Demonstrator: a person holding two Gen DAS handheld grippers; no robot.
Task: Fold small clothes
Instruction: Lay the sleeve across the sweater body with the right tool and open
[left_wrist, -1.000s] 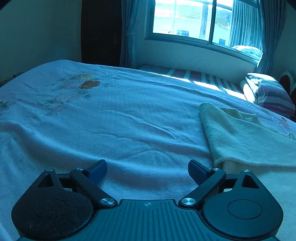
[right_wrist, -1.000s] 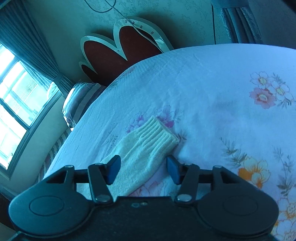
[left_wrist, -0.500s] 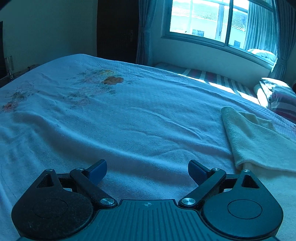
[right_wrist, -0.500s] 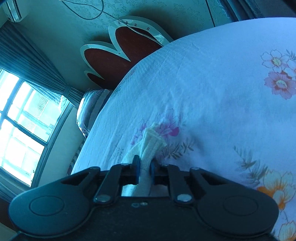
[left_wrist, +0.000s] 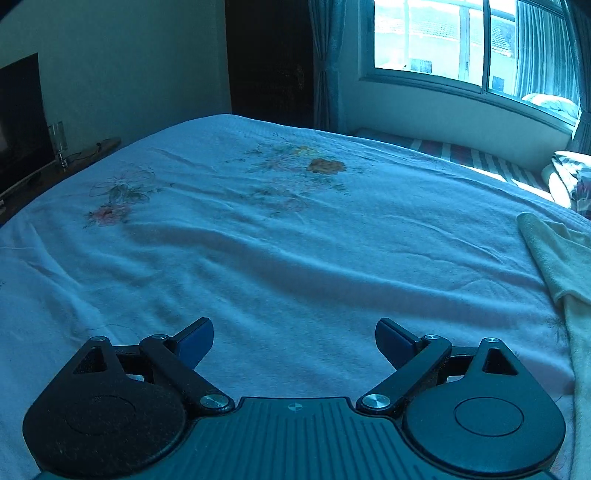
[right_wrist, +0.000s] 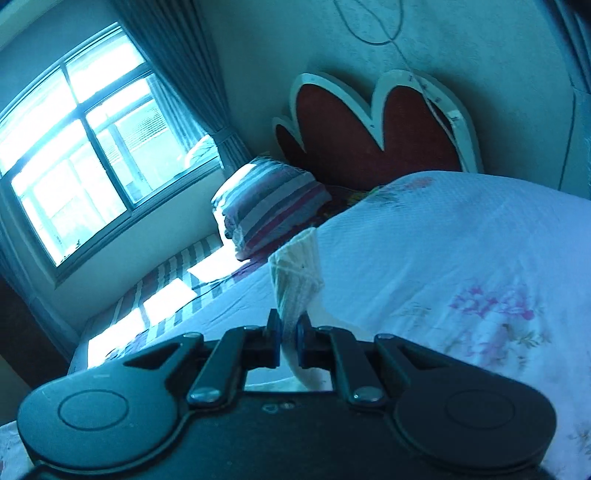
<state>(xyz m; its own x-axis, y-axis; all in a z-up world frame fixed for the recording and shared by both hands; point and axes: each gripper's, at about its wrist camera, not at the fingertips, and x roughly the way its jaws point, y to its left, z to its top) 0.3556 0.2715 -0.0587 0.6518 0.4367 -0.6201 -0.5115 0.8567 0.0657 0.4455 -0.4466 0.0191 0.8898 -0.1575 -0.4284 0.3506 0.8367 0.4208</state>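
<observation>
Right gripper (right_wrist: 286, 338) clamps cream ribbed knit sock (right_wrist: 295, 273) above white floral bedspread (right_wrist: 461, 258); left gripper (left_wrist: 294, 341) wide, holding nothing.

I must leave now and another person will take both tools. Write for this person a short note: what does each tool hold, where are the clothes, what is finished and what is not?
Right tool: shut on the cream sock, ribbed cuff end lifted above the bed cover.
Left tool: open, empty, low over the bed cover.
Clothes: in the left wrist view, a cream garment lies flat at the right edge of the bed; probably the same sock, but I cannot tell for sure.
Done: the sock is gripped and raised.
Left: no finished fold is visible. Probably bring the cuff over and lay it down.
</observation>
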